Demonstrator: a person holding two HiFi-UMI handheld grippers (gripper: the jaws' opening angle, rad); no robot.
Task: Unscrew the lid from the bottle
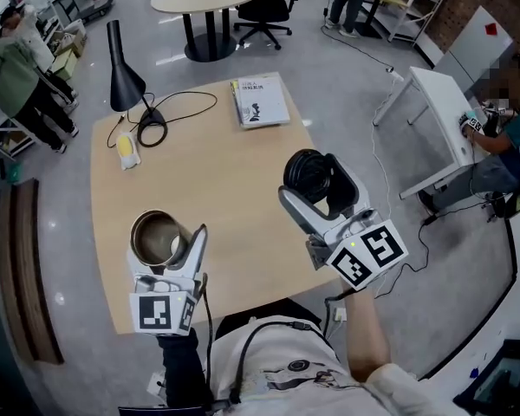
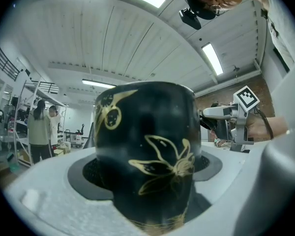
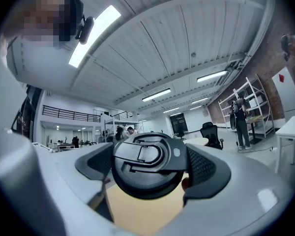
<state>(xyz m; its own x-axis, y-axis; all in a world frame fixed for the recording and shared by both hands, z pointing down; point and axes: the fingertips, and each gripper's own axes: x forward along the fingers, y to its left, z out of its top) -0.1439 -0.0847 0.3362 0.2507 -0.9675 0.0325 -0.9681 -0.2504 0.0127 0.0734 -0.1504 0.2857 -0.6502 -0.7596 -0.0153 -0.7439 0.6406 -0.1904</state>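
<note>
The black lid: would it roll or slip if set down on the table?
The lid is round, so on its edge it would probably roll; laid flat it should stay. It looks like rigid, smooth plastic: likely light, perhaps a little slippery.

The black, gold-flowered bottle [image 1: 159, 237] is open and upright, its round black lid [image 1: 309, 174] off, well apart.

There are two grippers, a left gripper [image 1: 165, 248] and a right gripper [image 1: 316, 185], one bottle [image 1: 156, 235], one lid [image 1: 305, 173], one lamp [image 1: 121, 81], one book [image 1: 260, 100] and one worktop [image 1: 230, 167].
</note>
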